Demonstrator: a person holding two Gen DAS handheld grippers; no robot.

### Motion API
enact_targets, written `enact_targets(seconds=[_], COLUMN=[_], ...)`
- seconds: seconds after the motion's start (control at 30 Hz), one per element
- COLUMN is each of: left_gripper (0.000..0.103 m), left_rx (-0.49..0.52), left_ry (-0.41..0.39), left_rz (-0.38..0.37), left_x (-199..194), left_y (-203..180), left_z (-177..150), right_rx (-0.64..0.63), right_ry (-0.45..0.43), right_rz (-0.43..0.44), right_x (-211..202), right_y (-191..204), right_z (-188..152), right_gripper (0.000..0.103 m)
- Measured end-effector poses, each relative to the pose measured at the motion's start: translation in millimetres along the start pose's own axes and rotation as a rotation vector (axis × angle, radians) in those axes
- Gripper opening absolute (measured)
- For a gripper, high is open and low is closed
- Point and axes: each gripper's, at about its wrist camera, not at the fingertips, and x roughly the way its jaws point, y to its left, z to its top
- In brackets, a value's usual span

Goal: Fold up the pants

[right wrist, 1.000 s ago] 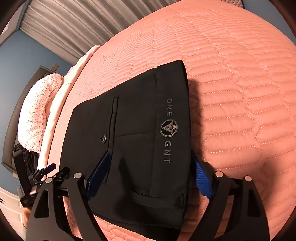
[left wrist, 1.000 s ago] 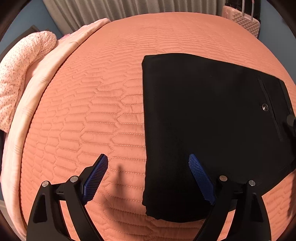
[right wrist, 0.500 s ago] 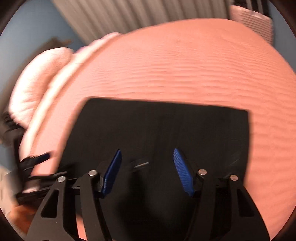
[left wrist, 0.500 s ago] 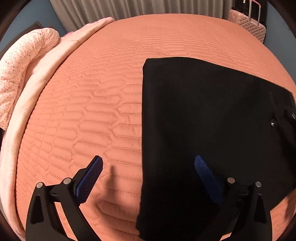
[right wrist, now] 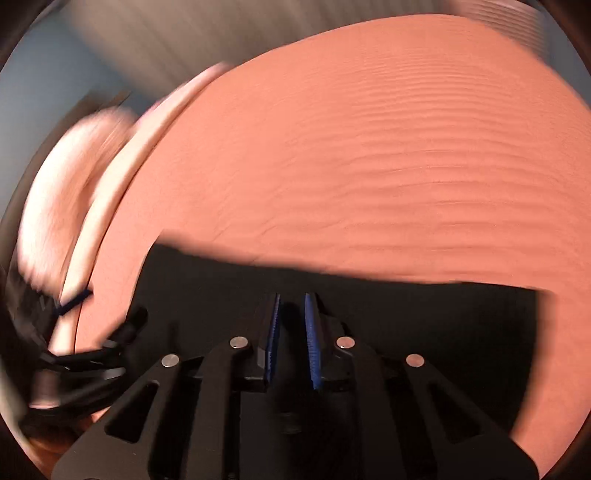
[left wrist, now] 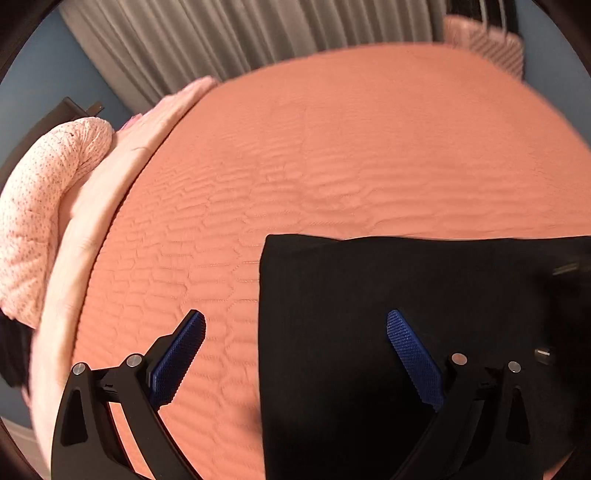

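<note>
The black pants (left wrist: pixel 369 295) lie folded flat on the salmon quilted bedspread (left wrist: pixel 332 147). My left gripper (left wrist: pixel 295 325) is open and low over the pants' left edge, one blue pad (left wrist: pixel 177 354) over the bedspread, the other over the cloth. In the blurred right wrist view the pants (right wrist: pixel 443 325) fill the lower half. My right gripper (right wrist: pixel 291 306) has its blue pads nearly together over the near edge of the pants; dark cloth shows in the narrow gap, but the blur hides whether they pinch it.
A pink dotted pillow (left wrist: pixel 40 206) and a pale folded blanket (left wrist: pixel 110 177) lie along the bed's left side. Grey curtains (left wrist: pixel 258 33) hang behind. A pink suitcase (left wrist: pixel 491 40) stands at the far right. The left gripper's body (right wrist: pixel 92 362) shows at the right view's lower left.
The right gripper's jaws have gone from wide open to nearly shut over the pants' near edge. Both grippers have dropped lower and nearer to the pants.
</note>
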Motion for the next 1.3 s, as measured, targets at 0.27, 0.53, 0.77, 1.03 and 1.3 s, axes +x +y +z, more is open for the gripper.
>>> enact_targets(seconds=[0.27, 0.53, 0.77, 1.03, 1.3], left_gripper=[0.098, 0.097, 0.097, 0.098, 0.098], left_rx=[-0.094, -0.148, -0.22, -0.183, -0.137], left_ry=[0.08, -0.027, 0.098, 0.081, 0.017], left_rz=[-0.054, -0.107, -0.449, -0.437, -0.112], left_x=[39, -13, -21, -26, -94], left_y=[40, 106, 66, 63, 117], left_z=[24, -46, -142, -160, -230], right_rx=[-0.034, -0.043, 0.101, 0.118, -0.352], right_ry=[0.049, 0.013, 0.015, -0.058, 0.007], right_rz=[0.024, -0.046, 0.028, 0.053, 0.208], right_x=[6, -78, -85, -110, -101], right_y=[-22, -76, -95, -78, 64], right_z=[-10, -61, -107, -124, -194], right_gripper=[0.0, 0.009, 0.046, 0.091, 0.091])
